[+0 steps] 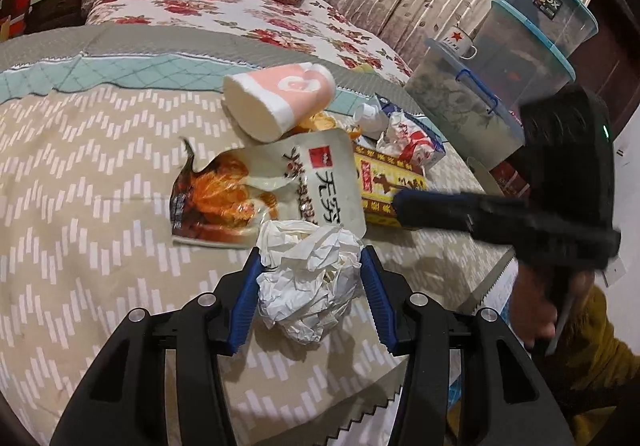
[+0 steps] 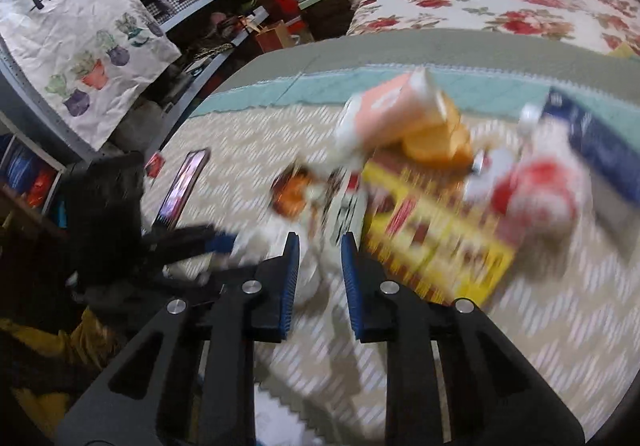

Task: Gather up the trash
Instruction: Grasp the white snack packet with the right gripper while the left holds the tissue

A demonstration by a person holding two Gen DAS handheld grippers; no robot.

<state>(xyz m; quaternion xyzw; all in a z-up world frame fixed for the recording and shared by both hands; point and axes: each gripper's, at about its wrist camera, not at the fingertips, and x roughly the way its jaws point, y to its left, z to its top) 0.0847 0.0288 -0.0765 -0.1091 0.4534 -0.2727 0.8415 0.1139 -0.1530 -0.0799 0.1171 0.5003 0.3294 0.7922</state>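
Note:
In the left wrist view my left gripper (image 1: 310,252) is shut on a crumpled ball of white paper (image 1: 308,282), held just above the patterned bedspread (image 1: 80,186). Behind it lie a torn snack bag (image 1: 272,190) with a chicken picture, a yellow box (image 1: 384,182), orange peel (image 1: 316,122) and a red-white wrapper (image 1: 408,138). My right gripper (image 1: 400,202) reaches in from the right over the yellow box. In the blurred right wrist view the right gripper (image 2: 320,242) shows a narrow gap between its pads, with nothing clearly pinched, near the snack bag (image 2: 296,194).
A pink-and-white roll (image 1: 280,98), a small white bottle (image 1: 370,114) and a blue carton (image 1: 430,134) lie behind the trash. Stacked clear storage bins (image 1: 520,46) with a mug (image 1: 460,42) stand at the right. A phone (image 2: 184,186) lies on the bed.

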